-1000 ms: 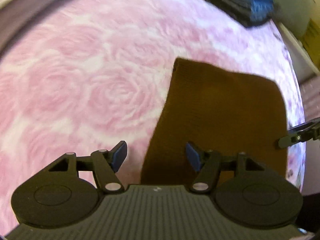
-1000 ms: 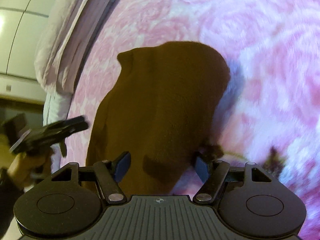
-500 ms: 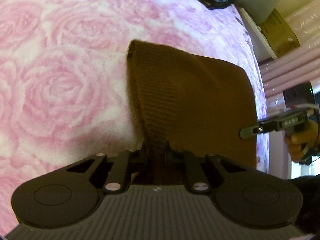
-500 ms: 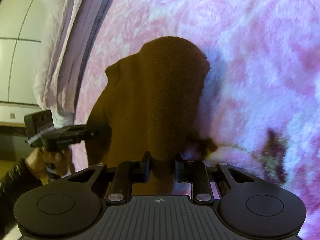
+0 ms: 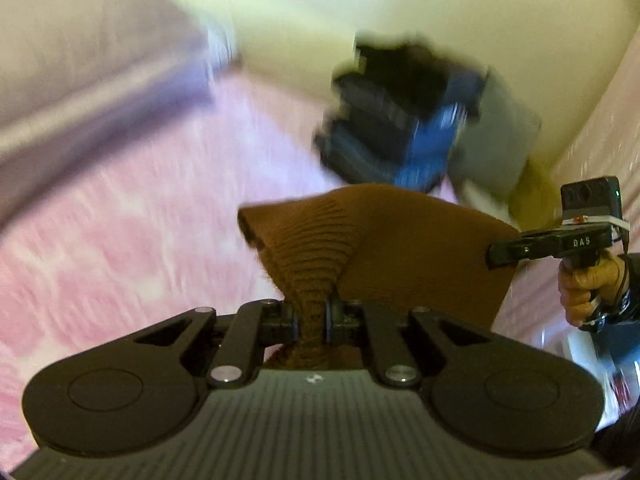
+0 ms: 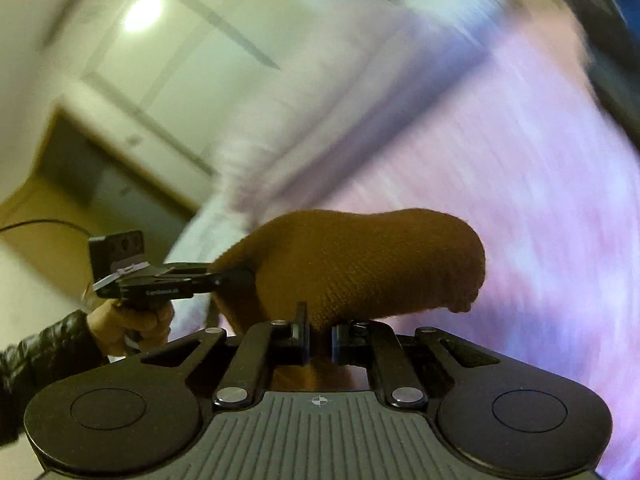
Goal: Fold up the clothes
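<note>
At the bottom centre of the left wrist view, the left gripper (image 5: 311, 322) is clamping a bunched, ribbed edge of the brown knitted garment (image 5: 400, 256), its jaws pressed together on the fabric. In the right wrist view the right gripper (image 6: 319, 340) is pinching another edge of the same garment (image 6: 360, 264); its jaws have just been closing, with the knit caught between them, though the gripper body is hiding the lower part of the cloth. The garment is hanging stretched between both grippers, lifted off the pink rose-patterned bedspread (image 5: 120, 240). What kind of garment it is cannot be made out.

Farther out, at the right edge of the left view, a hand (image 5: 588, 284) is gripping the other tool's handle; the right view is showing the matching hand (image 6: 132, 320) and a dark sleeve (image 6: 40, 356) at lower left.

Everything beyond is smearing with motion blur. A dark and blue pile of clothes (image 5: 400, 120) is sitting at upper centre, beside a grey box-like shape (image 5: 496, 148), too blurred to name. A pale yellowish wall (image 5: 320, 20) is filling the top.
</note>
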`<state>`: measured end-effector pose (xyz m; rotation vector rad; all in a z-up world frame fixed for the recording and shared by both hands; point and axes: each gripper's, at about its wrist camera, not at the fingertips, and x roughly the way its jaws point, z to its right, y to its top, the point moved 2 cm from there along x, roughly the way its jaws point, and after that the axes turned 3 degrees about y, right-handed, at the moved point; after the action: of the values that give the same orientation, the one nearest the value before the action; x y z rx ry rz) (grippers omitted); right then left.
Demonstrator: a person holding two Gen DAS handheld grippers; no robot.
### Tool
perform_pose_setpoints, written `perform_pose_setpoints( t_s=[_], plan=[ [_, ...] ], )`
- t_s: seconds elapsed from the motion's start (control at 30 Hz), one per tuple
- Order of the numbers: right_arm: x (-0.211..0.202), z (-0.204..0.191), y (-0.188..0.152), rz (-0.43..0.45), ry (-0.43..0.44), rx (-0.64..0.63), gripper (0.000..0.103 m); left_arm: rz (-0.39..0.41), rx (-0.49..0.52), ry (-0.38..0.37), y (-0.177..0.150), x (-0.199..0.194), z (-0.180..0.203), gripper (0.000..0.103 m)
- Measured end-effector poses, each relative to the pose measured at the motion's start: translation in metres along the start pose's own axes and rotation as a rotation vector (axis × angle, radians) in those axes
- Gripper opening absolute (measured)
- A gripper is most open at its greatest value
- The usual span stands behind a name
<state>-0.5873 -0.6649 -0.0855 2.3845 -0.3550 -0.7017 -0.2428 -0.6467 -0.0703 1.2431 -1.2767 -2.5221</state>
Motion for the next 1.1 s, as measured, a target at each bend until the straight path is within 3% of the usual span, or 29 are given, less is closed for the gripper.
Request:
perform_pose_setpoints(
  t_s=[0.13,0.23,0.3,0.43,0.53,0.63,0.7,0.77,0.87,0.97,1.1],
  plan=[
    [-0.039,-0.075,0.016,0.023,0.075,-0.231,0.008,0.147,-0.006,0.054,0.001,-0.076,0.042,0.008],
    [-0.051,-0.123,-0.011,-0.010,0.110,-0.349,0.008,0.172,-0.058,0.093,-0.042,-0.115,0.057,0.008],
    [-0.044,-0.148,-0.048,-0.068,0.135,-0.397,0.008,0.161,-0.094,0.129,-0.082,-0.136,0.063,0.008],
    [-0.010,-0.173,-0.151,-0.242,0.168,-0.416,0.008,0.033,-0.195,0.210,-0.204,-0.155,0.067,0.008],
    [0.027,-0.164,-0.244,-0.399,0.159,-0.314,0.008,-0.116,-0.304,0.238,-0.304,-0.151,0.062,0.008],
    [0.063,-0.140,-0.321,-0.542,0.113,-0.193,0.008,-0.206,-0.380,0.229,-0.374,-0.138,0.058,0.008],
    [0.074,-0.128,-0.343,-0.588,0.072,-0.142,0.008,-0.185,-0.391,0.219,-0.383,-0.132,0.056,0.008],
    [0.081,-0.124,-0.333,-0.582,0.050,-0.136,0.008,-0.131,-0.373,0.217,-0.368,-0.133,0.053,0.008],
    [0.080,-0.135,-0.295,-0.528,0.038,-0.202,0.008,-0.017,-0.297,0.233,-0.326,-0.142,0.053,0.008],
    [0.080,-0.151,-0.238,-0.412,0.052,-0.307,0.008,0.107,-0.244,0.270,-0.288,-0.151,0.054,0.009],
    [0.105,-0.138,-0.209,-0.369,0.058,-0.357,0.008,0.049,-0.282,0.292,-0.295,-0.119,0.039,0.010]
  ],
)
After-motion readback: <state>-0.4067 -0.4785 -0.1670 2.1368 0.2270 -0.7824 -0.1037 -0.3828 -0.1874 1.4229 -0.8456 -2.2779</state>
